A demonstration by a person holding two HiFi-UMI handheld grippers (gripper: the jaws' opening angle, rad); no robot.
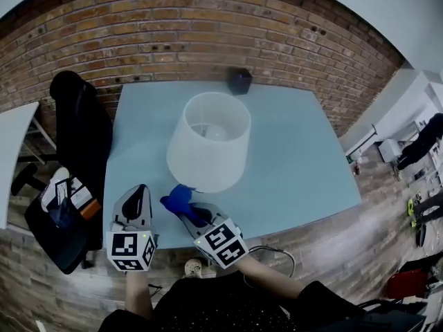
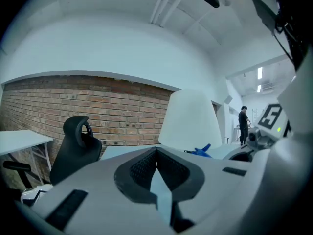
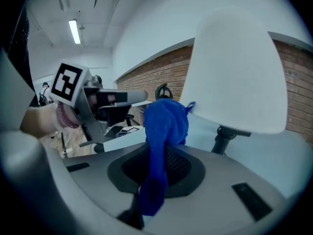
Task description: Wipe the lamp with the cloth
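- Evidently the cloth (image 3: 164, 131) was soft and limp. A blue bunch stood up out of the right gripper (image 1: 188, 209), whose jaws were clenched on its lower part, and a tail hung down below them. It sat just in front of the lamp (image 1: 209, 142), near the lower rim of the shade; whether it touched the shade could not be told.
- The lamp stood on the pale blue table (image 1: 304, 164), roughly at its middle. Its white shade looked thin and light, likely to dent or rock under a hard push, so gentle strokes seemed wise.
- The shade flared wide and hid most of the dark stem (image 3: 223, 138) beneath it. That stem looked a firmer place to steady the lamp than the shade wall.
- The left gripper (image 2: 157, 153) hovered left of the cloth, nearer the table's front edge than the lamp, with its jaws closed together on nothing. Once opened, it could probably brace the lamp.
- Behind the lamp, at the table's far edge, sat a small dark box (image 1: 240, 80), well apart from the shade.
- Left of the lamp, beyond the table, stood a black chair (image 1: 79, 120), and a brick wall (image 1: 208, 26) rose behind.
- Nothing lay between the cloth and the shade, so the way looked open.
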